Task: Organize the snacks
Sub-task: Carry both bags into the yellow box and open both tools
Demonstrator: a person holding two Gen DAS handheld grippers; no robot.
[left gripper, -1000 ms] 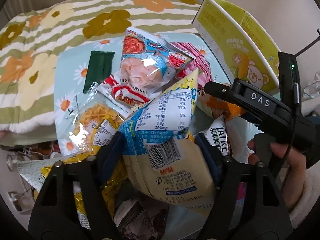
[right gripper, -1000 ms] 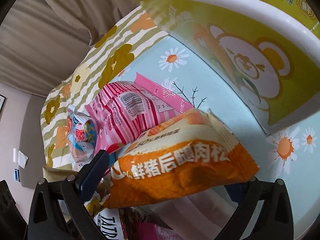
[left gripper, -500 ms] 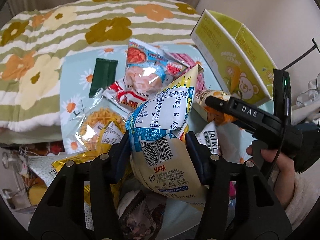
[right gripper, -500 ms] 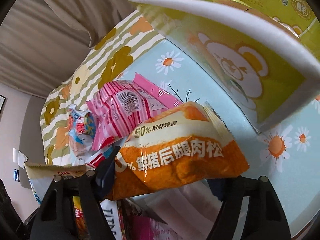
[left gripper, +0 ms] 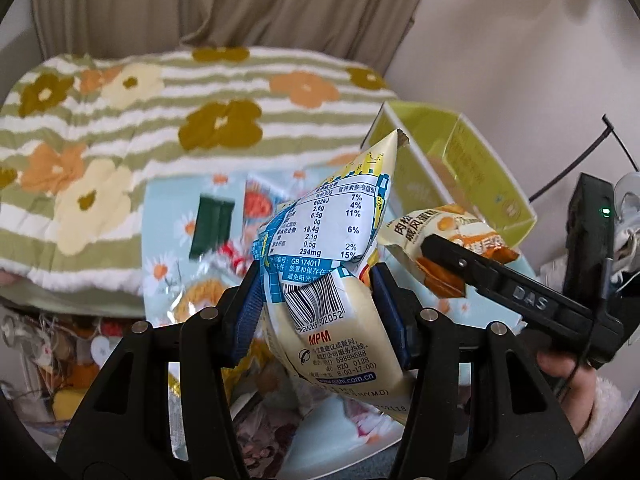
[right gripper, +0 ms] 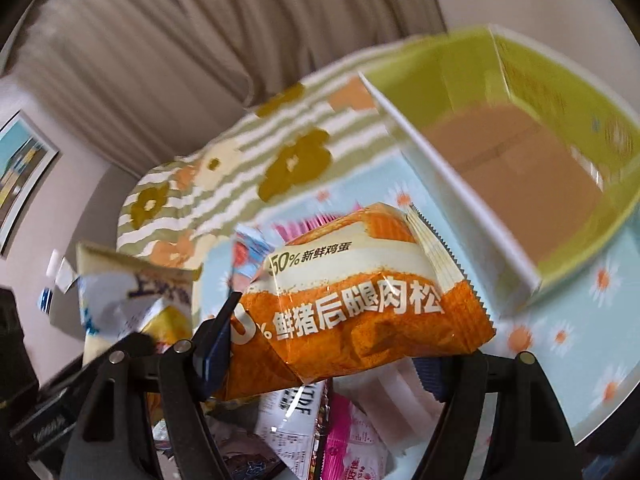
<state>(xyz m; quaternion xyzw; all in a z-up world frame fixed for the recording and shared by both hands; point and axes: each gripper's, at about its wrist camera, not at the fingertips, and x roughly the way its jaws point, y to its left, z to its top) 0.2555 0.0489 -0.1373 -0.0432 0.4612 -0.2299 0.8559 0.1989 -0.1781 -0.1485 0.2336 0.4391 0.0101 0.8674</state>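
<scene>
My left gripper (left gripper: pixel 318 292) is shut on a cream and blue snack bag (left gripper: pixel 340 220), held upright above the pile; its blue pads pinch the bag near the barcode. The same bag shows at the left of the right wrist view (right gripper: pixel 132 300). My right gripper (right gripper: pixel 328 356) is shut on an orange meat-floss cake pack (right gripper: pixel 360 300), lifted off the cloth. In the left wrist view that pack (left gripper: pixel 444 224) hangs from the right gripper's finger (left gripper: pixel 480 272). An open yellow-green box (right gripper: pixel 452 184) with a brown floor lies beyond it, also visible in the left wrist view (left gripper: pixel 480 176).
Several loose snacks lie below on a light blue daisy cloth (right gripper: pixel 560 320): a dark green packet (left gripper: pixel 212 220) and a pink packet (right gripper: pixel 348 440) among them. A striped flower blanket (left gripper: pixel 160 120) covers the bed behind. A person's hand (left gripper: pixel 560 364) holds the right gripper.
Both grippers closed on their bags, then rose with them off the pile. The box's inside has come into view from above.
</scene>
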